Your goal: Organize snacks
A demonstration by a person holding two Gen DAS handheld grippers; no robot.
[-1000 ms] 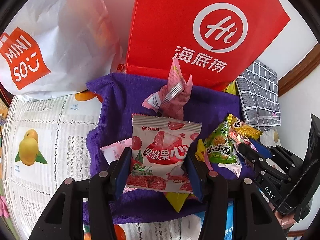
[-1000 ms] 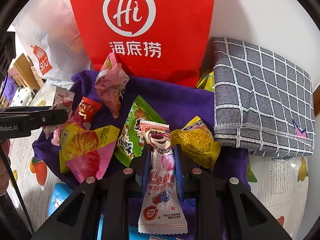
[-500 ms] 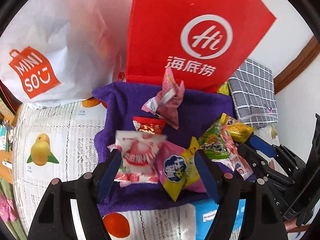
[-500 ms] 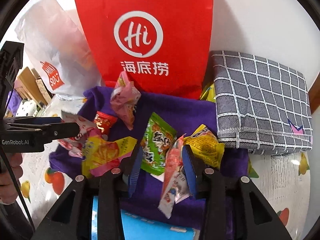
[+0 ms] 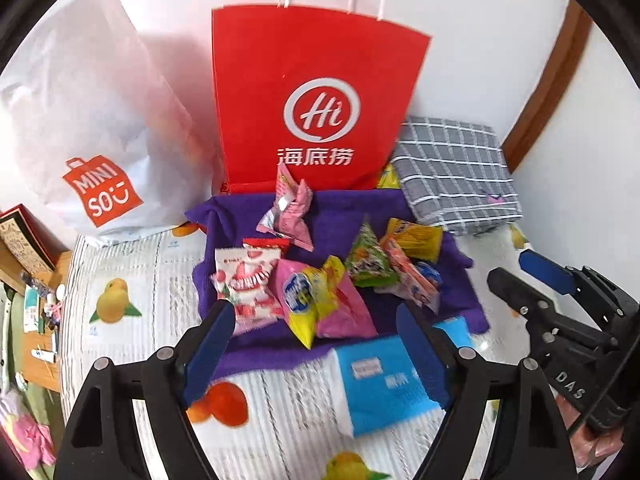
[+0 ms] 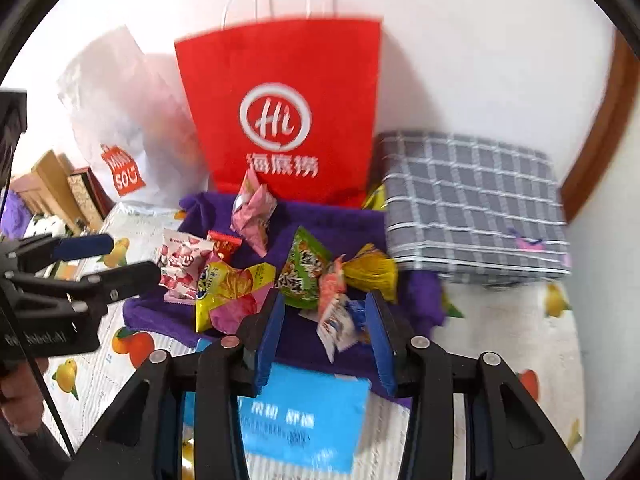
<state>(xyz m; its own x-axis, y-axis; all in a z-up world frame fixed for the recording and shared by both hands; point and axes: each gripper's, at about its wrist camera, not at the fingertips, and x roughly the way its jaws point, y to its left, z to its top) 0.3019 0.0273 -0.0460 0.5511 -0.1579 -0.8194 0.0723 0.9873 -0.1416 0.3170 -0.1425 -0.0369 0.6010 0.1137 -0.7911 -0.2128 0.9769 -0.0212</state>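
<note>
My left gripper (image 5: pixel 316 344) hangs above the near edge of the purple towel (image 5: pixel 344 208), its blue pads spread wide and widening further — nothing between them, nothing held. My right gripper (image 6: pixel 326 340) hovers over the same towel, its jaws parting too; the pink-and-white lollipop packet (image 6: pixel 334 312) shows in the gap between the pads but lies loose on the cloth, touched by neither.

The snacks sit in a heap on the towel: a strawberry-print packet (image 5: pixel 248 280) at the left, a red sachet (image 5: pixel 264 245) just behind it, a yellow-and-pink bag (image 5: pixel 320 300) in the middle, a green packet (image 5: pixel 366 260) and a yellow wrapper (image 5: pixel 414 238) to the right. One crumpled pink packet (image 5: pixel 292 210) stands apart at the back, against the foot of the red paper bag (image 5: pixel 316 92).

The red bag stands upright by the wall, a white Miniso bag (image 5: pixel 100 128) to its left and a folded grey checked cloth (image 5: pixel 452 172) to its right. A blue tissue pack (image 5: pixel 384 376) lies on the fruit-print tablecloth (image 5: pixel 132 320), just in front of the towel.
</note>
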